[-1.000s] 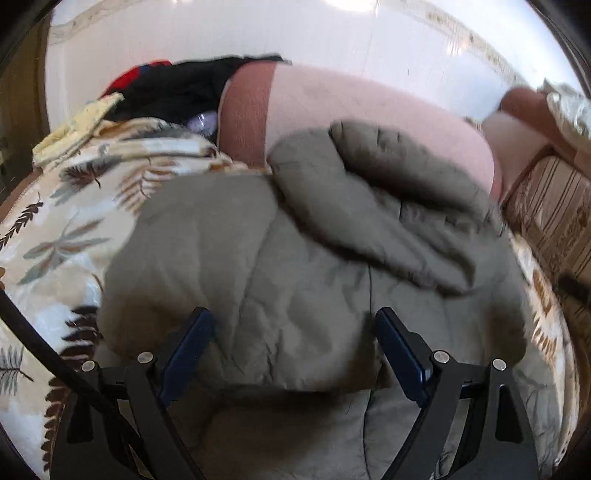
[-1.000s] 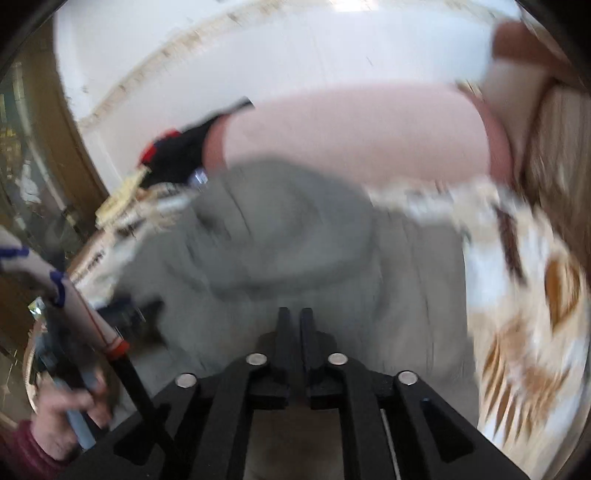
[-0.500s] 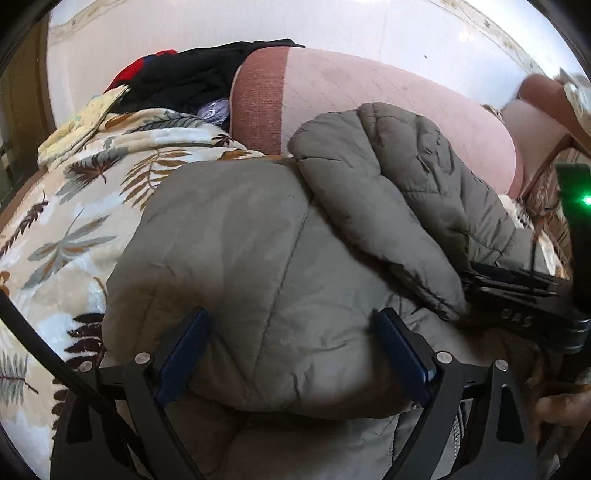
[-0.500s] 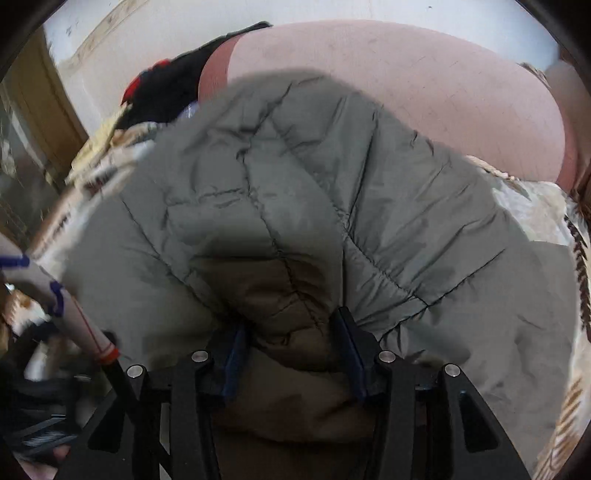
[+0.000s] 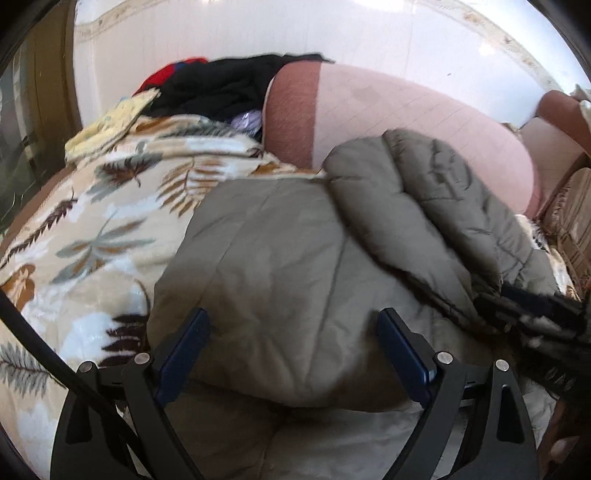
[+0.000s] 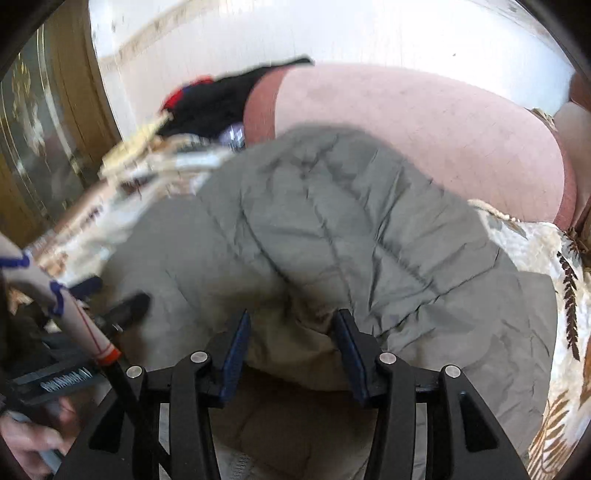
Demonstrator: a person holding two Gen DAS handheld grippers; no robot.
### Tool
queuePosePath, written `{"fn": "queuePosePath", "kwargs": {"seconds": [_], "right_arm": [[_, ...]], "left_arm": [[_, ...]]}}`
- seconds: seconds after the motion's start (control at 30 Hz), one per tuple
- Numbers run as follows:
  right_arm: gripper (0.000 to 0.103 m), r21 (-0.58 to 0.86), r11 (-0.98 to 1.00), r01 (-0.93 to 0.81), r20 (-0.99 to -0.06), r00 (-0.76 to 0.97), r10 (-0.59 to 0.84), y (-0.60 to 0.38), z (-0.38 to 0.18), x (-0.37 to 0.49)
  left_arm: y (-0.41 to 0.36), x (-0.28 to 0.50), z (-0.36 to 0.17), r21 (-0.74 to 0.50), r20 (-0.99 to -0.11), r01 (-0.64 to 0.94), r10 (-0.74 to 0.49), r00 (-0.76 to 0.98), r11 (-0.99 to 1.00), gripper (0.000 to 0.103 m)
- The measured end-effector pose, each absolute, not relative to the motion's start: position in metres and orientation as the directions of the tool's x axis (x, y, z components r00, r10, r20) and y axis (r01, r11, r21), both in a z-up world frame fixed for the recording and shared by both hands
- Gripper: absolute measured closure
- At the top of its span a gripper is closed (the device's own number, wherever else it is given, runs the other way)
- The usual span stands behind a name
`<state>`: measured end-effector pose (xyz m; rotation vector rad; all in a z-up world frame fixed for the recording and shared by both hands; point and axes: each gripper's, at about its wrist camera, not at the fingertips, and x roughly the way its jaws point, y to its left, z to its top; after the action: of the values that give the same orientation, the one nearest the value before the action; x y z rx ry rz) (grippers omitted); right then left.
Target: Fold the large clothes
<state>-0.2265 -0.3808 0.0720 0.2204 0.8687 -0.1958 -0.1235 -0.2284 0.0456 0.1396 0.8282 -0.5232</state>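
The olive quilted puffer jacket point(image 5: 280, 266) lies spread on a leaf-print blanket point(image 5: 103, 236), folded over on itself so that a thick rounded fold faces me, with a sleeve point(image 5: 436, 206) draped across its far right side. My left gripper point(image 5: 291, 345) stands with its jaws wide apart, the bulging fold sitting between the blue pads point(image 5: 184, 350) without either pad pressing into it. My right gripper point(image 6: 290, 349) has its jaws about half spread, and a brownish bunch of the jacket's lower edge point(image 6: 291, 332) lies between them; the fabric reaches both pads, but I cannot tell whether they pinch it. In the left wrist view my right gripper shows as a dark blurred shape point(image 5: 535, 314) at the jacket's right edge, under the sleeve. In the right wrist view the left gripper point(image 6: 122, 310) is blurred at the jacket's left edge, with a hand point(image 6: 26, 439) below it on the handle. Behind the jacket rises a pink sofa back point(image 5: 406, 118). To its left sits a heap of black and red clothes point(image 5: 214, 88), with a pale yellow cloth point(image 5: 107, 125) just in front of it. A white wall point(image 5: 295, 33) closes the scene, and a brown glazed cabinet point(image 6: 40, 147) stands at far left.
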Motion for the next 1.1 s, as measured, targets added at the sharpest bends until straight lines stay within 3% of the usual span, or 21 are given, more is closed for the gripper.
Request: {"fn": "queuePosePath", "kwargs": {"seconds": [0.1,0.23,0.33,0.5,0.83,1.1], "right_arm": [[0.050,0.111,0.959,0.260,-0.806,0.588,-0.065,-0.383,0.047,-0.211],[0.050,0.121,0.960,0.254,-0.804,0.593,-0.055,-0.382,0.056,-0.215],[0.048,0.192,0.949,0.250,-0.765,0.643,-0.014,-0.379,0.078,-0.243],[0.046,0.194,0.944,0.265,-0.768,0.641,-0.022,-0.364,0.087,-0.308],[0.039,0.207,0.907,0.367,-0.815,0.578,-0.048,-0.344,0.067,-0.435],[0.036,0.144,0.913,0.383,-0.807,0.579,-0.116,-0.310,0.047,-0.475]], "left_arm": [[-0.233,-0.121,0.036,-0.060,-0.752,0.507,-0.373,0.544,0.860,0.011],[-0.232,-0.125,0.042,-0.069,-0.743,0.516,-0.389,0.544,0.854,0.011],[-0.228,-0.132,0.049,-0.083,-0.737,0.523,-0.405,0.541,0.848,0.011],[-0.226,-0.154,0.055,-0.047,-0.729,0.541,-0.399,0.556,0.840,0.011],[-0.190,-0.263,0.044,0.005,-0.746,0.629,-0.416,0.521,0.778,0.011],[-0.115,-0.339,0.013,0.014,-0.759,0.550,-0.349,0.550,0.835,0.011]]}}
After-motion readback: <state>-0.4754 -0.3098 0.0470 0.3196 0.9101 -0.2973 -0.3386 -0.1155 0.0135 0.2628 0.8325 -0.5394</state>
